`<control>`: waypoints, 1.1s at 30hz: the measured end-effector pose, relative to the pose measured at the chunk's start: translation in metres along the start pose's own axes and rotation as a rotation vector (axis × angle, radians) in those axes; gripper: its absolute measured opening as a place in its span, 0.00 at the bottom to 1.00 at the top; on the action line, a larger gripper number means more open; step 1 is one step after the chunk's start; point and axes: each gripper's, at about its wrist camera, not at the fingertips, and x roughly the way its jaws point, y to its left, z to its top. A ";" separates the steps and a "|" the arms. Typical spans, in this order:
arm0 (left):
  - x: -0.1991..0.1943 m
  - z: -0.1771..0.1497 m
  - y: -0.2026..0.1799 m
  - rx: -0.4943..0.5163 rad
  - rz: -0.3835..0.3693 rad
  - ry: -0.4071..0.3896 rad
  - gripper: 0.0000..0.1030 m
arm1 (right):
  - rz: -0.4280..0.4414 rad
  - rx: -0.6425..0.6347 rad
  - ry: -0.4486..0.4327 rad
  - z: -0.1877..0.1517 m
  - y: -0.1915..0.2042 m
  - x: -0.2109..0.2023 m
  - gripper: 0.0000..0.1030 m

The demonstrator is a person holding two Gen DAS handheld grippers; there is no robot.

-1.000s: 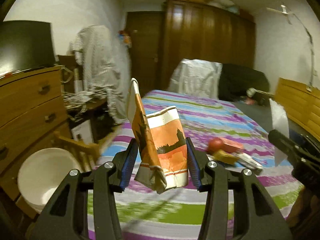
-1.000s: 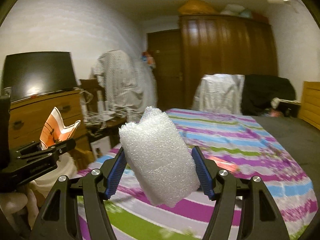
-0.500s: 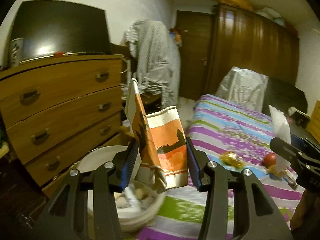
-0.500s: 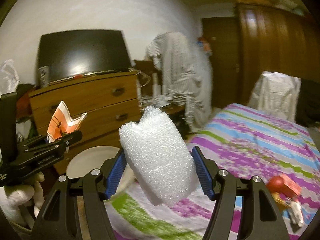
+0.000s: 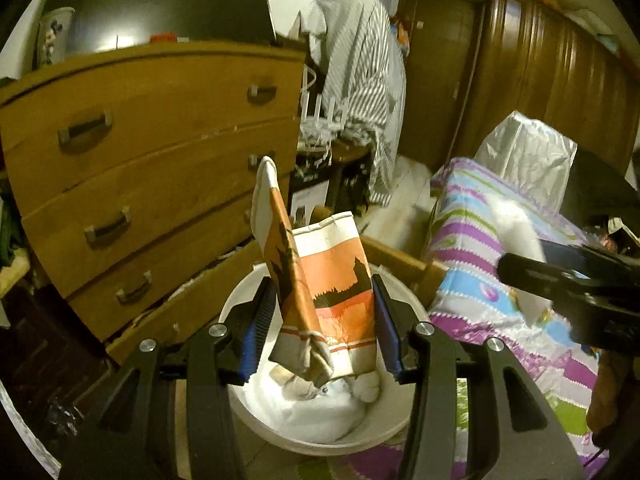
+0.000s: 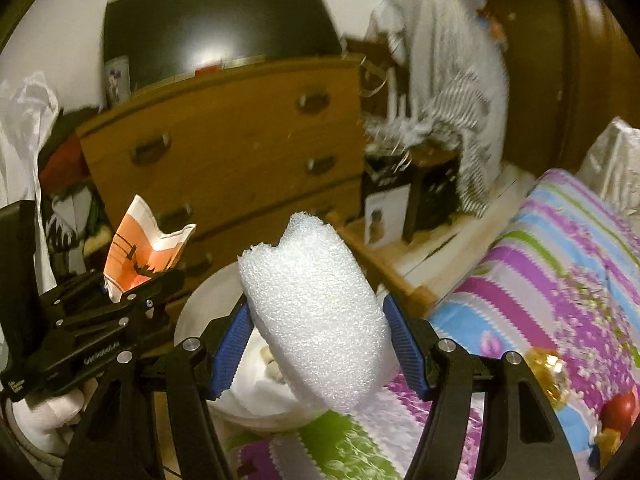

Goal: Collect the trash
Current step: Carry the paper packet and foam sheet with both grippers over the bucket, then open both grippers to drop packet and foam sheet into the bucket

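Now the left claw (image 5: 320, 328) pinches an orange paper bag (image 5: 332, 292) above the white bucket (image 5: 400, 428). The right claw (image 6: 316, 344) squeezes a foam piece (image 6: 316, 320) beside its rim, so the foam could fall onto the bed (image 6: 560, 264).

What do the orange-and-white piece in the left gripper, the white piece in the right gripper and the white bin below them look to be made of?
Orange-and-white piece: printed paper, likely a bag or carton, matte and sharply creased. White piece: soft packing foam, by its fine pebbly cells and ragged top edge. Bin: probably smooth plastic with a slight sheen on a thin, even rim.
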 end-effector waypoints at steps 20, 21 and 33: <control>0.056 -0.015 0.036 -0.027 -0.001 0.122 0.44 | 0.060 0.030 0.224 0.005 -0.008 0.103 0.65; 0.056 -0.015 0.035 -0.027 -0.001 0.122 0.44 | 0.060 0.030 0.223 0.005 -0.008 0.102 0.65; 0.059 -0.014 0.035 -0.026 0.001 0.125 0.44 | 0.063 0.030 0.222 0.005 -0.009 0.105 0.65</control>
